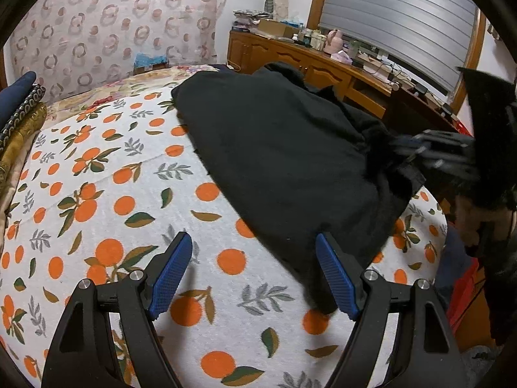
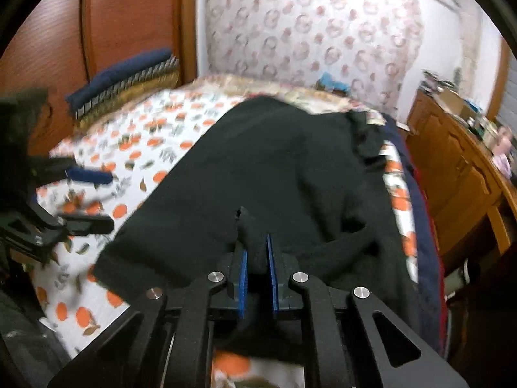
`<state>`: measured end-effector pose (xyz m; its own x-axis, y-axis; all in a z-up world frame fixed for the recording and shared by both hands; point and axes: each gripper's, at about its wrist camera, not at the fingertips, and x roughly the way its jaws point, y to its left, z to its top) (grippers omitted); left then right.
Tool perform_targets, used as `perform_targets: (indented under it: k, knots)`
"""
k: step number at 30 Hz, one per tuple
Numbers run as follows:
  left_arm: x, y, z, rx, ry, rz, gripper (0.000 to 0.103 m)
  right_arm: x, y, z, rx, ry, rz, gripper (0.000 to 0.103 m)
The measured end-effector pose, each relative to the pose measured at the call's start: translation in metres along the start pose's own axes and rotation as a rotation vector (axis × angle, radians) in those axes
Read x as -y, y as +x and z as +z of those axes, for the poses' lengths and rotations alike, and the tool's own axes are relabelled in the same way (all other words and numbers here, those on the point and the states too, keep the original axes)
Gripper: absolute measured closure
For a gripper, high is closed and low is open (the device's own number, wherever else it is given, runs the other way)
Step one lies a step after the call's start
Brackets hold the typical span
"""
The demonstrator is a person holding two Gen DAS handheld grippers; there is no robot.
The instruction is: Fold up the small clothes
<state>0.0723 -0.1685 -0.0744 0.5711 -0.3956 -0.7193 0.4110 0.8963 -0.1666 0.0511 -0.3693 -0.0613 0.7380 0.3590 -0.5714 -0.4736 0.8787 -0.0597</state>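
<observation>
Soft, even indoor light fills both my views, with no glare. My left wrist view is mostly sharp, though my right hand-held gripper (image 1: 429,152) smears with motion blur there. My right wrist view is blurred throughout, the orange-print bedspread (image 2: 135,148) streaked. The black garment (image 1: 274,161) shows little detail. Fisheye curvature bends edges; dark vignette rings the corners.

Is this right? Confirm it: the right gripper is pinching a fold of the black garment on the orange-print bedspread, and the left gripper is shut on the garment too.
Not quite. The left gripper is open: in the left wrist view its blue pads stand wide apart above the bedspread, holding nothing. The rest stands: the right gripper is shut on a fold of the black garment.
</observation>
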Motion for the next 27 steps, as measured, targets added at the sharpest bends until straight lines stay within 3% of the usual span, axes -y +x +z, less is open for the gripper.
perform_targets:
  k: [6, 11, 13, 15, 19, 22, 27]
  knots:
    - [0.012, 0.001, 0.000, -0.005, 0.027, -0.009, 0.023, 0.043, -0.058, -0.034, 0.066, 0.140, -0.088, 0.093]
    - [0.018, 0.004, 0.000, -0.014, 0.031, -0.014, 0.023, 0.061, -0.064, -0.066, -0.009, 0.212, -0.102, 0.093]
    - [0.021, 0.005, 0.000, -0.016, 0.037, -0.015, 0.023, 0.060, -0.062, -0.070, -0.031, 0.203, -0.138, 0.084]
    - [0.023, 0.006, 0.000, -0.021, 0.043, -0.016, 0.023, 0.064, -0.065, -0.069, -0.027, 0.223, -0.158, 0.063]
    - [0.025, 0.008, 0.000, -0.023, 0.044, -0.016, 0.023, 0.060, -0.071, -0.058, 0.042, 0.250, -0.154, 0.055]
    - [0.026, 0.009, 0.000, -0.021, 0.041, -0.016, 0.023, 0.053, -0.062, -0.050, 0.062, 0.239, -0.143, 0.054]
    - [0.026, 0.009, -0.001, -0.018, 0.039, -0.018, 0.023, 0.041, -0.025, -0.049, -0.008, 0.162, -0.116, 0.054]
